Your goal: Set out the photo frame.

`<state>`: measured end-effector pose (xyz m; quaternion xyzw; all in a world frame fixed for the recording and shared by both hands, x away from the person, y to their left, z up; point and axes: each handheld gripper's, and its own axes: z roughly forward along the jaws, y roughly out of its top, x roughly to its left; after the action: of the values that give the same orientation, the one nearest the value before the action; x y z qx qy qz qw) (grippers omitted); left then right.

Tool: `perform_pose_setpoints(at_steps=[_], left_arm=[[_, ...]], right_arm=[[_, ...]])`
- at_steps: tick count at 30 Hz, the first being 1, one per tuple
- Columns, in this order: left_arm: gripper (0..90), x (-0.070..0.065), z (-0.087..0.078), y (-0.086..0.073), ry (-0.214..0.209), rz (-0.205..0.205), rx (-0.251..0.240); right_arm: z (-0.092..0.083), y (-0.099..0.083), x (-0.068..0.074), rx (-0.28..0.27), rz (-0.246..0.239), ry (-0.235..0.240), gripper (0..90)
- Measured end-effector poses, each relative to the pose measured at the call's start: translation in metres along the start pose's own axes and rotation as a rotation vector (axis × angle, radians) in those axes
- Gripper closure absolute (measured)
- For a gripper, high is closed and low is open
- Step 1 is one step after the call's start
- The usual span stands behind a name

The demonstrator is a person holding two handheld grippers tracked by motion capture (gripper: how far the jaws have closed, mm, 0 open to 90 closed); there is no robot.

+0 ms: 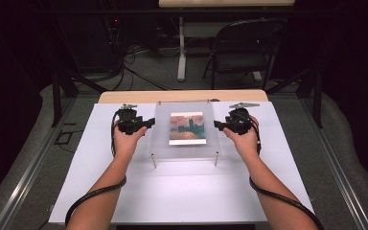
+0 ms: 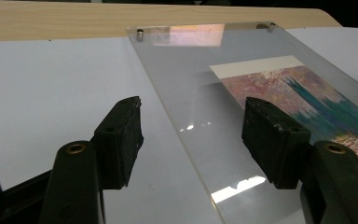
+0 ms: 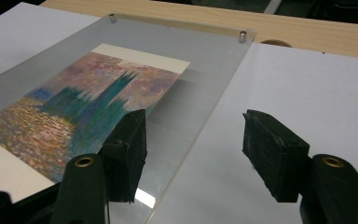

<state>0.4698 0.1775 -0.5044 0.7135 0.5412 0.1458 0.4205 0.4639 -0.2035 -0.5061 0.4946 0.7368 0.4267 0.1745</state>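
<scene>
The person's forearms came in over the near edge of the white worktop [image 1: 182, 191], level, palms inward. The left gripper [image 1: 143, 123] and right gripper [image 1: 220, 124], jaws spread and empty, flanked the clear acrylic sheet [image 1: 184, 151] on standoffs at the far middle, over the painting print [image 1: 187, 128]. An uneven pinch might tilt or slip it

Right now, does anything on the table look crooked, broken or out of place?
Nothing stands out. The clear panel sits square on its corner posts over the white sheet, and the painted print lies straight under it. Both tools, left and right, are open at its side edges.
</scene>
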Motion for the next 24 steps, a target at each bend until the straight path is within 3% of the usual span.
perform_pose_setpoints(at_steps=[8, 14, 24], left_arm=[[38.0, -0.003, 0.014, 0.003, -0.004, 0.024, 0.03], [36.1, -0.002, 0.023, 0.0, -0.018, -0.029, 0.032], [34.3, -0.004, 0.036, -0.003, -0.055, -0.056, 0.086]], right_arm=[[0.018, 0.003, 0.005, 0.031, 0.006, 0.018, 42.2], [0.028, 0.005, 0.009, 0.041, 0.018, 0.032, 42.0], [0.039, 0.006, 0.009, 0.058, 0.041, 0.052, 38.6]])
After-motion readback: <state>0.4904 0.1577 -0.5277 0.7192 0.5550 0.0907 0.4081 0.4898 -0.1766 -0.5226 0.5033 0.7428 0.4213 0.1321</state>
